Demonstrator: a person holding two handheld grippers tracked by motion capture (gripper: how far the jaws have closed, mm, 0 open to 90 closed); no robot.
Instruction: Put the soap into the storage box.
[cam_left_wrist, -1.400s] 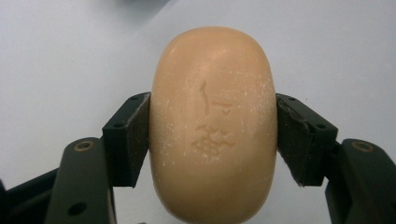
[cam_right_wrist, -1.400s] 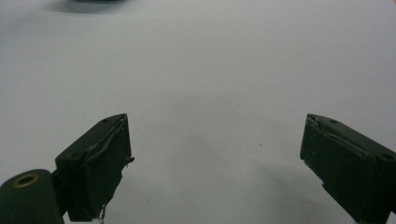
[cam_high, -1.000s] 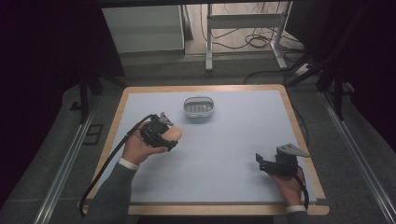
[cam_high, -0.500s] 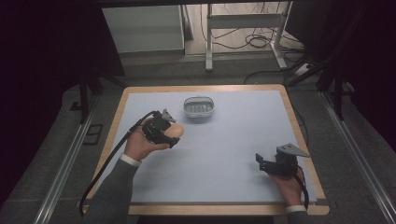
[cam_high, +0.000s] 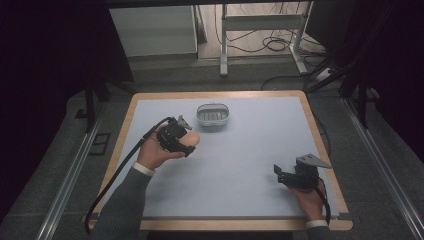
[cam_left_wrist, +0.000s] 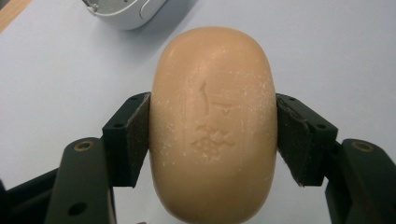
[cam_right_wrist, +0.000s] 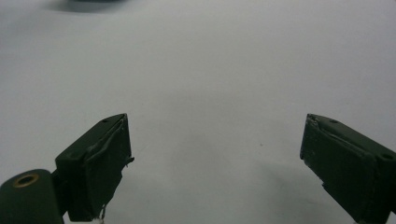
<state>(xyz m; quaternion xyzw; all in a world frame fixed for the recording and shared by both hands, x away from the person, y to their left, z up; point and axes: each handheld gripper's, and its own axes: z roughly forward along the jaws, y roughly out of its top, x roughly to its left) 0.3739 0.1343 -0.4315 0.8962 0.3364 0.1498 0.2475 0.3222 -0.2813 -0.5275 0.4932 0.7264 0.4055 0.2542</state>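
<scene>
The left gripper (cam_left_wrist: 212, 135) clamps a tan soap bar (cam_left_wrist: 212, 126) by its sides, just above the table's (cam_high: 250, 165) left half, near the white dish (cam_high: 213, 114). The right gripper (cam_right_wrist: 215, 163) rests wide open, empty, near right.

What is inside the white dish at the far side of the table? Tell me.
In the high view the dish shows a ribbed or slotted grey floor and nothing lying on it. The soap is outside it, clamped in the left gripper. Anything beneath the ribs stays hidden.
</scene>
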